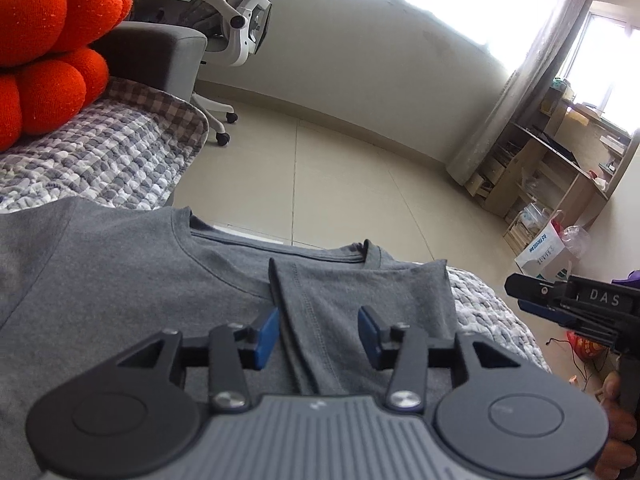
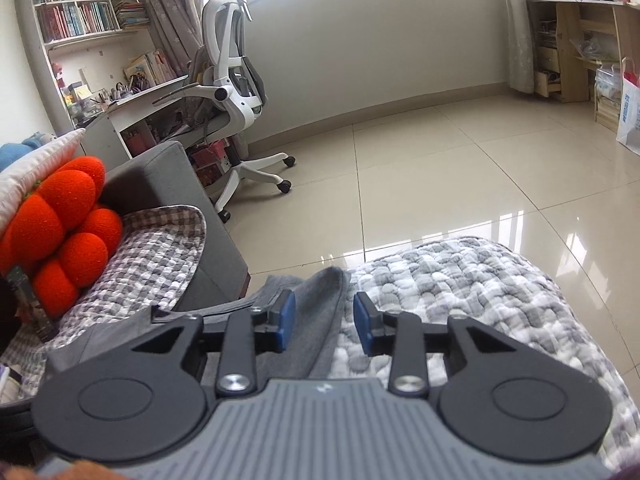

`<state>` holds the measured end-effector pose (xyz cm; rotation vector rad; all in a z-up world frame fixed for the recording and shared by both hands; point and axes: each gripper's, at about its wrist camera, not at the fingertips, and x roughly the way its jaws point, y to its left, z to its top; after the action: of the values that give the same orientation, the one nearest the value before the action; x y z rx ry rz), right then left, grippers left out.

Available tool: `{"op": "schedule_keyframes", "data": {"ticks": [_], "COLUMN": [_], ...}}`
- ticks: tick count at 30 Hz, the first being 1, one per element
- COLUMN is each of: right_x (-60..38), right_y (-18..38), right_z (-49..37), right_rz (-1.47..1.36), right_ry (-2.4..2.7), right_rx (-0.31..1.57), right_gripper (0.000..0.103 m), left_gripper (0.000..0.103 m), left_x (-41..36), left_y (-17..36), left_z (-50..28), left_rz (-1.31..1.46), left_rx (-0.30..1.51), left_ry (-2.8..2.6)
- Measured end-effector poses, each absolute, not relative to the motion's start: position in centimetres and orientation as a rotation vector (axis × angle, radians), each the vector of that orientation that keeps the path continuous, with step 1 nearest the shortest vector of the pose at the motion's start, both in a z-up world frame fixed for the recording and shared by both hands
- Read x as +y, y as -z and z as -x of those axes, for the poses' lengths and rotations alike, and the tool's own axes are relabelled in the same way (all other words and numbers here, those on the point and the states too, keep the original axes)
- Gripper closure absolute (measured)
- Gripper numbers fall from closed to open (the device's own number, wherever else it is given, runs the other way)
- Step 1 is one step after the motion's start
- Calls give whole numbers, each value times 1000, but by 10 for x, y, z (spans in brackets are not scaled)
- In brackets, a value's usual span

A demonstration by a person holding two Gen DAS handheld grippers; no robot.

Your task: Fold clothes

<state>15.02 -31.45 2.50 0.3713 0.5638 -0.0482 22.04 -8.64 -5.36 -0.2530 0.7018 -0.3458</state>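
Checked blanket (image 2: 460, 280) under grey tee (image 1: 120, 272), part cut off; both grippers' fingers spread.

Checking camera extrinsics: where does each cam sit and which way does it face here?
Left wrist: sits on the left gripper, looking forward along its open fingers over the grey T-shirt, toward floor and curtain; the right gripper and a hand show at right.
Right wrist: sits on the right gripper, fingers open over the T-shirt's edge and the checked blanket, facing the office chair.
Shared: T-shirt, blanket, orange cushion, chair, tiled floor.
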Motion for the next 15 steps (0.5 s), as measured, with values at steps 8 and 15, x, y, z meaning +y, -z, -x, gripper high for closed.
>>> {"op": "schedule_keyframes", "data": {"ticks": [8, 15], "right_x": [-300, -288], "right_y": [-42, -57], "right_z": [-111, -77], "right_rz": [-412, -447], "right_ry": [38, 28], "right_rx": [568, 571], "right_gripper": [66, 64], "left_gripper": [57, 55], "left_x": [-78, -76], "left_y": [30, 12], "left_z": [-175, -129], "left_rz": [225, 223], "left_rx": [721, 736], "left_ry": [363, 411]}}
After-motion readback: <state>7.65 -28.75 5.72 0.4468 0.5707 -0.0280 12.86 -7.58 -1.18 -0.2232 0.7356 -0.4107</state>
